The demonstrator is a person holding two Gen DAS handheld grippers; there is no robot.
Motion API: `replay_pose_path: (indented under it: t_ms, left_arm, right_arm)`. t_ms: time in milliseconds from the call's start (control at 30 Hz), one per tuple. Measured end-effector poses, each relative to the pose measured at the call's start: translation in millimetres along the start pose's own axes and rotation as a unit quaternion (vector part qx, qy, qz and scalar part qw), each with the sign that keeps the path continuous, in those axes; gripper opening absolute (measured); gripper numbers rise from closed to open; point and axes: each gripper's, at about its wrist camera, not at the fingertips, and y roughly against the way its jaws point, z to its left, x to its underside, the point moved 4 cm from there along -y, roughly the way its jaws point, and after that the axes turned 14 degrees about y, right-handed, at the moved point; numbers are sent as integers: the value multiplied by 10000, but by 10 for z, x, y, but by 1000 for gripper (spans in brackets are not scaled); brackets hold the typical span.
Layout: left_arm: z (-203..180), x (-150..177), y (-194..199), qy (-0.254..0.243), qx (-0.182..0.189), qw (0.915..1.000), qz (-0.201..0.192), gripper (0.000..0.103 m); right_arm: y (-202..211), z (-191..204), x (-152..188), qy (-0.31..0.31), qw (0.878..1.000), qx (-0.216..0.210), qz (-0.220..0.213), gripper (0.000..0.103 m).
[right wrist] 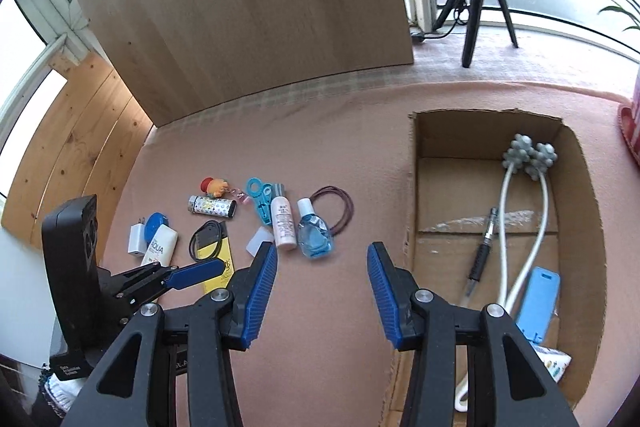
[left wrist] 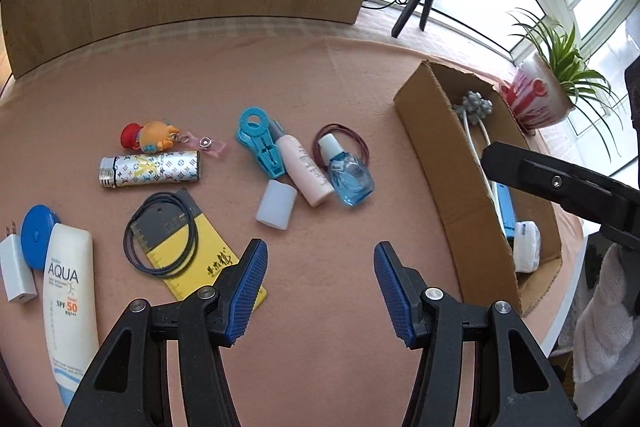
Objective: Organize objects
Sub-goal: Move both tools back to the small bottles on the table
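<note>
pink cloth covers the worktop [left wrist: 320,87], where loose items lie left of the cardboard box [right wrist: 432,131]. the box already holds a massager [right wrist: 528,155], a pen and a blue tag. nearest the box is the blue bottle [left wrist: 352,179], touching the pink bottle [left wrist: 304,167], its long axis running away from both cameras, cap at the far end. left tongs [left wrist: 320,283] and right tongs [right wrist: 322,285] both gape wide and hold nothing. the blue bottle lies ahead of each, slightly left for the right tongs, which sit closer to the box and look better placed to carry it in.
</note>
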Motion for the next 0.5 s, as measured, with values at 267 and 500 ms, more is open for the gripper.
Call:
replay_pose_path:
  t_ms: [267, 500]
  left_arm:
    - [47, -167, -239, -232, -338, 9992, 2, 48]
    - [63, -219, -410, -198, -366, 9991, 83, 39]
  right_arm:
    - [-552, 103, -221, 243, 9978, 165, 597, 43]
    - [-860, 88, -243, 303, 9938, 331, 1016, 43]
